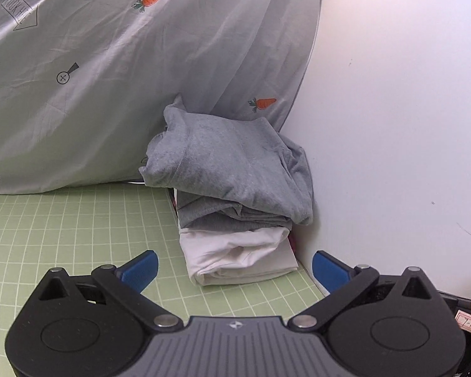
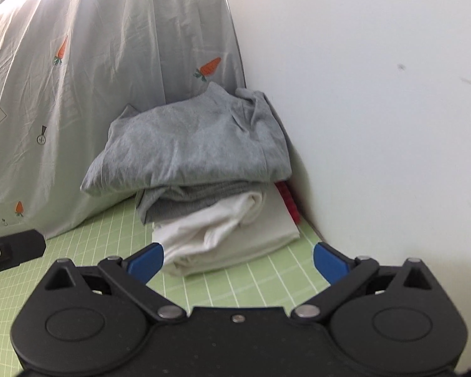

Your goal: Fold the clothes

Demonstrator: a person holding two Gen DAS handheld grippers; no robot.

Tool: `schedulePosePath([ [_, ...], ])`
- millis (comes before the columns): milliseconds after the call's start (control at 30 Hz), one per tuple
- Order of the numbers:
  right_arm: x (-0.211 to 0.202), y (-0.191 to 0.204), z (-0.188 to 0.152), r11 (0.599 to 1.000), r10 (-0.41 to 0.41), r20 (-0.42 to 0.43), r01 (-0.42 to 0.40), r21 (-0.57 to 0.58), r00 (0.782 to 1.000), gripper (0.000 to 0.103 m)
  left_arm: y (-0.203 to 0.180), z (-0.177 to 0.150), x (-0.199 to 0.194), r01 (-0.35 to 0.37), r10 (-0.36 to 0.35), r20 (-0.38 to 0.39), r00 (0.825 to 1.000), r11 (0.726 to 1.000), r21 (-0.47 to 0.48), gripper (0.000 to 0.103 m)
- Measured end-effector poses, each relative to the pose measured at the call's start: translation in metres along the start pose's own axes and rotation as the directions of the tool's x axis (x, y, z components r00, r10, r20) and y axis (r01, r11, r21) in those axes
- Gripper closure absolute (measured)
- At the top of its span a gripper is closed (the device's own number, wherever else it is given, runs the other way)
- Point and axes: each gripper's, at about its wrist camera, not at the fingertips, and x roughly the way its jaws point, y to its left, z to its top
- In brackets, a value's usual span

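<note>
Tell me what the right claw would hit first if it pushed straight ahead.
Most likely the white folded garment at the bottom of the clothes pile, straight ahead of the open right claw. Depth is hard to judge; nothing lies between them.

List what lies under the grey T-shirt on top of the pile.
Under the grey T-shirt lie a second grey garment, then a white garment resting on the green grid mat. A red item peeks out beside the wall; the rest is covered.

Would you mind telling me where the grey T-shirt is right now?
The grey T-shirt lies on top of the clothes stack, above the white garment, in the corner where the carrot-print sheet meets the white wall.
</note>
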Motion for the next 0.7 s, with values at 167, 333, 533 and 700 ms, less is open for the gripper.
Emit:
schedulePosePath([
  [167, -0.016, -0.002, -0.019, 1.000, -0.017, -0.030, 0.016, -0.013, 0.999, 0.000, -0.005, -0.016, -0.013, -0.005, 0.005, -0.022, 1.000, 1.000, 0.022, 0.000],
  [333, -0.027, -0.004, -0.028, 1.000, -0.022, -0.037, 0.021, -0.012, 0.999, 0.000, -0.008, -0.030, -0.026, -0.005, 0.006, -0.030, 1.000, 0.999, 0.033, 0.000],
  [533, -0.034, -0.002, -0.033, 1.000, -0.014, -0.041, 0.013, -0.022, 0.999, 0.000, -0.011, -0.038, -0.037, -0.016, 0.017, -0.022, 1.000, 0.999, 0.049, 0.000],
  [700, -0.036, 0.002, -0.034, 0.999, -0.006, -0.039, 0.005, -0.032, 0.999, 0.000, -0.010, -0.040, -0.041, -0.026, 0.027, -0.026, 0.999, 0.998, 0.050, 0.000],
])
